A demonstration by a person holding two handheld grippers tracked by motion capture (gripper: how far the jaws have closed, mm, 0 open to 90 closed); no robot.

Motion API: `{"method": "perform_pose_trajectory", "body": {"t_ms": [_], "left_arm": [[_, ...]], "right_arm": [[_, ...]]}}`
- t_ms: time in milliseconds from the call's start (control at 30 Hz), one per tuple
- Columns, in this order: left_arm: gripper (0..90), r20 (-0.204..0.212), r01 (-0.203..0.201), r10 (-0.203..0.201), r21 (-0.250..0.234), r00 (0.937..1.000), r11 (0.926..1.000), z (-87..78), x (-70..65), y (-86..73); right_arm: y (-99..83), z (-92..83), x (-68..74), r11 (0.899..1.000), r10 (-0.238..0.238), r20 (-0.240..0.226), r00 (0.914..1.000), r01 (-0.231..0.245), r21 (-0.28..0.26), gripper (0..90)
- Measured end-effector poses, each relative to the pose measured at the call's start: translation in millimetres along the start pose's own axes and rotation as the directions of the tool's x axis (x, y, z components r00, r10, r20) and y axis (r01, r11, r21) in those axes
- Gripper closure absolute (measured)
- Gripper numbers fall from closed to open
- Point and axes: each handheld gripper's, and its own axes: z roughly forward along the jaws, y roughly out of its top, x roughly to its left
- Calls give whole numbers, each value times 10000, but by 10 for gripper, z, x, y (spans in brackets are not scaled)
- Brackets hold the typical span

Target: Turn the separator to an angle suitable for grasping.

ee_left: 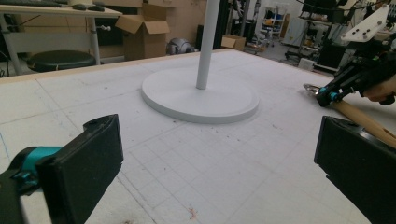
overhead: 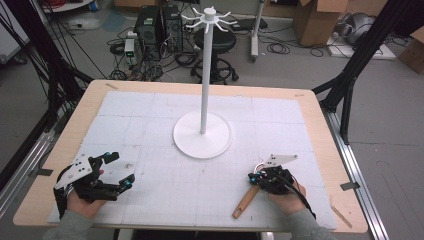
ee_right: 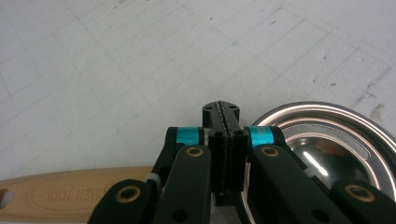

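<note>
The right claw [ee_right: 223, 116] has its jaws pressed tight together, down on the neck of a ladle [ee_right: 336, 140]: the shiny steel bowl sits just to one side of the jaws and the wooden handle [ee_right: 70, 196] runs off to the other. The left claw [ee_left: 215, 168] gapes wide open with nothing between its jaws, hovering low over the white mat [overhead: 165, 185]. Ahead of it stands the white stand [overhead: 202, 135], its round base resting on the mat.

White stand [overhead: 202, 135] at tabletop [overhead: 310, 107] centre. Left hand-held gripper [overhead: 116, 171] near front-left corner, jaws apart. Right hand-held gripper [overhead: 256, 177] near front-right corner, jaws together, over wooden handle [overhead: 245, 202] angled toward front edge.
</note>
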Motion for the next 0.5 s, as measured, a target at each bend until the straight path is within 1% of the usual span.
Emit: {"method": "perform_pose_trajectory", "body": {"t_ms": [33, 67, 100, 133, 200, 233, 267, 300, 333, 367, 400, 433, 500], "left_arm": [[17, -3, 5, -5, -11, 10000, 10000, 6, 0, -1], [17, 5, 15, -15, 4, 10000, 10000, 8, -3, -2], [17, 17, -1, 1, 14, 10000, 10000, 8, -4, -2], [17, 20, 1, -1, 14, 10000, 10000, 9, -4, -2], [17, -13, 40, -40, -46, 10000, 10000, 11, 8, 0], [17, -13, 40, -40, -46, 10000, 10000, 11, 8, 0], [17, -20, 45, -45, -72, 10000, 10000, 15, 12, 0], [17, -29, 26, -26, -87, 10000, 10000, 19, 16, -1], [17, -25, 3, -3, -43, 10000, 10000, 31, 18, -3], [17, -25, 3, -3, -43, 10000, 10000, 31, 18, -3], [17, -18, 21, -21, -51, 10000, 10000, 38, 16, -3], [17, -26, 12, -12, -65, 10000, 10000, 45, 15, -3], [17, -40, -2, 2, -95, 10000, 10000, 50, 10, 3]], "right_arm": [[0, 0, 0, 10000, 0, 0, 10000, 0, 0, 900], [22, -19, 15, 9997, 46, -105, 9999, -49, -220, 900], [22, -19, 15, 9997, 46, -105, 9999, -49, -220, 900], [39, -57, 51, 9988, 57, -211, 9998, -67, -491, 900], [34, -88, 100, 9983, 29, -330, 9995, -48, -574, 900], [34, -88, 100, 9983, 29, -330, 9995, -48, -574, 900], [16, -121, 153, 9982, -3, -451, 9990, -24, -604, 900], [16, -121, 153, 9982, -3, -451, 9990, -24, -604, 900], [-19, -157, 214, 9982, -49, -587, 9983, 14, -604, 900], [-19, -157, 214, 9982, -49, -587, 9983, 14, -604, 900], [-69, -199, 259, 9982, -81, -611, 9981, 44, -604, 900], [-97, -225, 272, 9983, -133, -568, 9983, 100, -582, 900], [-125, -252, 279, 9979, -107, -544, 9985, 72, -644, 900]]}}
